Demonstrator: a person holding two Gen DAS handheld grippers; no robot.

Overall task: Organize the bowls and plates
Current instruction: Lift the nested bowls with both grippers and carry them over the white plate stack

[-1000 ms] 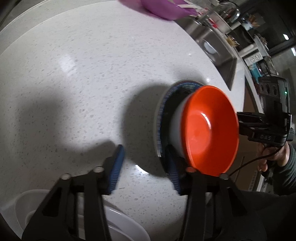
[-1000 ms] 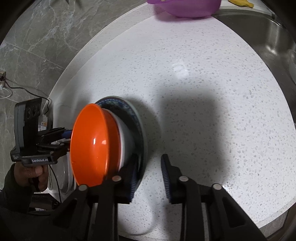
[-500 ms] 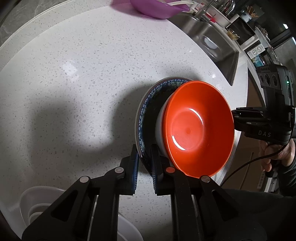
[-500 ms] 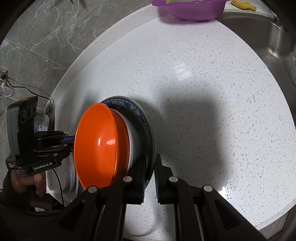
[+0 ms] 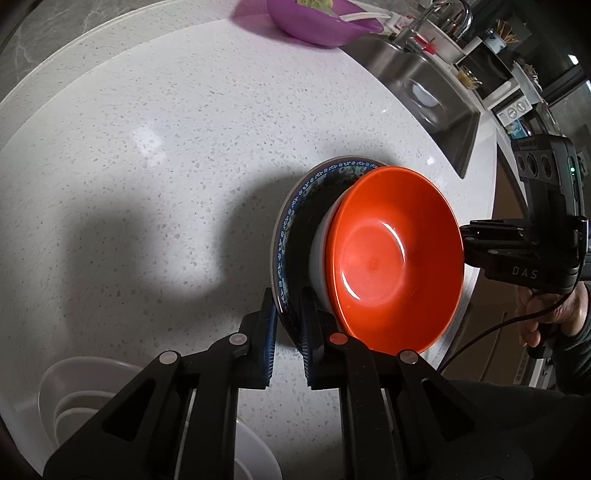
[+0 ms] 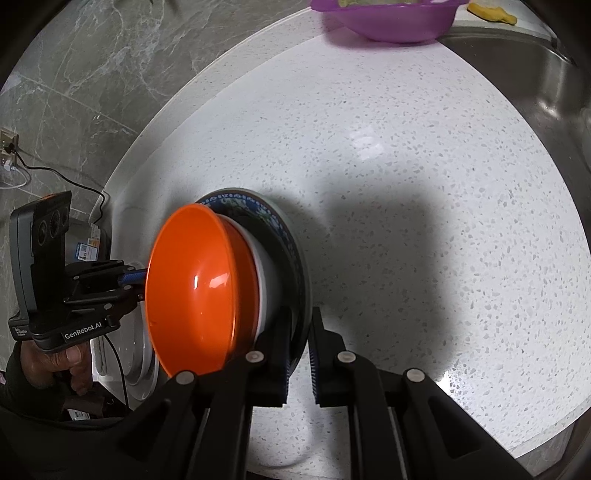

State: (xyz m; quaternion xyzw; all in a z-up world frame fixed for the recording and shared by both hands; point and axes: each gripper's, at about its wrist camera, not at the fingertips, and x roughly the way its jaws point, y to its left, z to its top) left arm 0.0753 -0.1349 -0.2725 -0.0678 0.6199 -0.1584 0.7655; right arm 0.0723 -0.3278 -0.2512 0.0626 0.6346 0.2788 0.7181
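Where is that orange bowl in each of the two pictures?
Left wrist view: orange bowl right of centre, its inside facing the camera.
Right wrist view: orange bowl left of centre, seen side-on.
Shared landmark: the purple bowl at the top edge of both.

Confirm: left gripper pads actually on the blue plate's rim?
Touching. The left wrist view shows the left gripper with both blue pads clamped on the rim of the blue-patterned plate, no gap visible.
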